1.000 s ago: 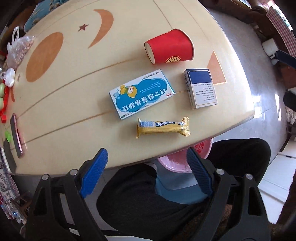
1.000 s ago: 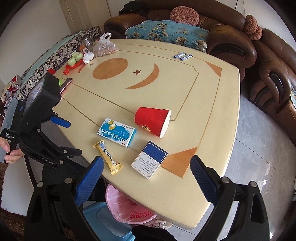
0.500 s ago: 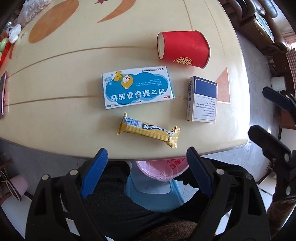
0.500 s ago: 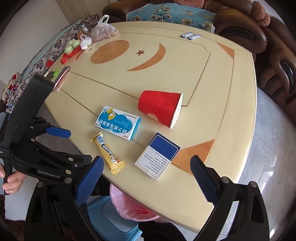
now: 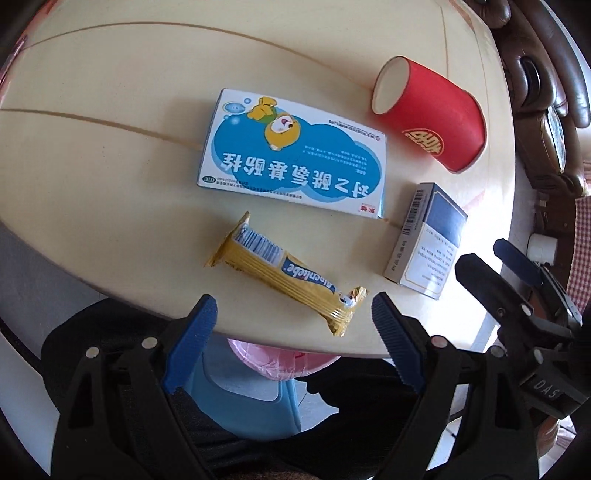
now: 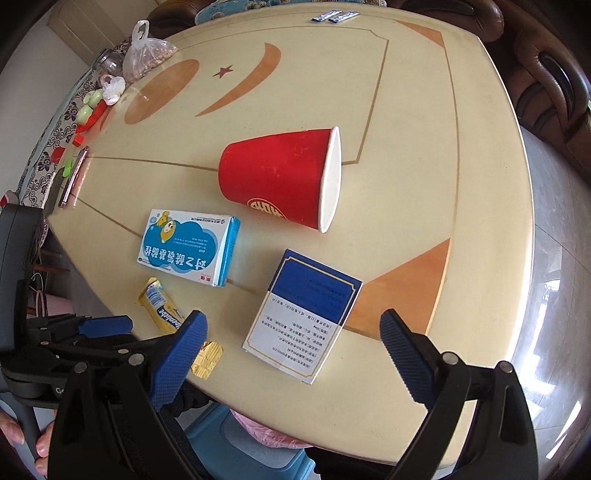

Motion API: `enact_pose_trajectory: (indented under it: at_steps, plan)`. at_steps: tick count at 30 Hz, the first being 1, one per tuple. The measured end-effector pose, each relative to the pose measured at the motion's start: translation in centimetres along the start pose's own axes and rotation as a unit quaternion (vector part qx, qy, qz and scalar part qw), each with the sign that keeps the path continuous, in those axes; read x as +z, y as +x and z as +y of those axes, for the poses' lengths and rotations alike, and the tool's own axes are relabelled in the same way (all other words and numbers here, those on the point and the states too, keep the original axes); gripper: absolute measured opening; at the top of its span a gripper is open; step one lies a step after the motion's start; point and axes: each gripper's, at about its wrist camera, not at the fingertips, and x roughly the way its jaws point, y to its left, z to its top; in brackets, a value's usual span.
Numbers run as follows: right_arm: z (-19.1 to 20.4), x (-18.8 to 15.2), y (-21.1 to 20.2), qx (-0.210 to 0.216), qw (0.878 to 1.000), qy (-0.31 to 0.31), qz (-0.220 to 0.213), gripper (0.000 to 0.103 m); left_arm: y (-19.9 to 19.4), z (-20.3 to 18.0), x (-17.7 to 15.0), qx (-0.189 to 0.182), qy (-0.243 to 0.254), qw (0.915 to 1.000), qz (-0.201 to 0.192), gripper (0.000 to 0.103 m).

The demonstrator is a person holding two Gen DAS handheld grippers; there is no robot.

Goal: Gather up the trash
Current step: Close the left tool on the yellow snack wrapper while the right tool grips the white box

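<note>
A yellow snack wrapper (image 5: 284, 271) lies near the cream table's front edge (image 5: 110, 288), also seen in the right wrist view (image 6: 162, 314). Behind it lies a blue-and-white medicine box (image 5: 295, 155) (image 6: 188, 247). A red paper cup (image 5: 432, 110) (image 6: 284, 177) lies on its side. A blue-and-white small carton (image 5: 428, 240) (image 6: 306, 314) lies to the right. My left gripper (image 5: 291, 332) is open, just before the wrapper. My right gripper (image 6: 291, 350) is open, just before the carton. A pink-lined bin (image 5: 280, 362) sits under the table edge.
At the table's far left lie a phone (image 6: 74, 177), small toys (image 6: 88, 110), a plastic bag of nuts (image 6: 147, 55) and a jar. Two sachets (image 6: 336, 15) lie at the far edge. A brown sofa (image 6: 546, 74) stands to the right.
Both grippers have moved closer to the table. The wrapper and carton now loom larger, right in front of the open jaws. Nothing on the table has moved.
</note>
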Motion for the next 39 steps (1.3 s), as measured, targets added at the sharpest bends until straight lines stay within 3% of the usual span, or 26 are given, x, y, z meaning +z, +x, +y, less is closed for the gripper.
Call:
enact_pose_trajectory:
  at_steps: [5,10,14,16,21,23,24,27,32,39]
  plan:
    - [0.2,0.2,2.2,-0.012,1.0,0.017,0.012,0.092,1.3,1.6,0.5,-0.015,-0.046,0.9988,0.0,0.076]
    - [-0.1,-0.1,2.9,-0.004,0.999,0.045,0.001,0.092,0.9,2.2,0.3,-0.016,-0.077,0.9966,-0.026,0.07]
    - [-0.8,-0.6,4.3,-0.016,0.997,0.076,0.005,0.092,0.8,3.7,-0.7,-0.041,-0.136,0.9888,-0.045,0.069]
    - [-0.3,-0.9,4.6,-0.033,0.997,0.063,-0.003,0.092,0.8,3.8,-0.8,-0.038,-0.146,0.9874,-0.048,0.069]
    - [1.7,-1.1,5.3,-0.108,0.994,0.015,-0.009,0.085,1.1,2.5,-1.2,0.0,-0.127,0.9903,-0.057,0.068]
    - [2.2,-1.3,5.0,-0.104,0.994,-0.005,-0.018,0.071,1.2,2.3,-1.5,0.013,-0.126,0.9904,-0.056,0.06]
    - [2.1,-1.3,4.9,-0.109,0.994,-0.007,-0.017,0.071,1.2,2.3,-1.7,0.016,-0.128,0.9901,-0.056,0.057]
    - [1.8,-1.4,4.8,-0.098,0.995,-0.005,-0.016,0.071,1.4,2.1,-1.7,0.008,-0.11,0.9928,-0.047,0.032]
    - [1.3,-1.9,4.4,-0.091,0.996,-0.019,-0.013,0.068,1.2,1.7,-1.6,0.016,-0.081,0.9952,-0.052,0.031]
    - [-0.2,-2.9,2.8,-0.078,0.996,-0.021,-0.031,0.068,0.3,-1.2,-2.5,0.025,0.0,0.9969,-0.075,0.025]
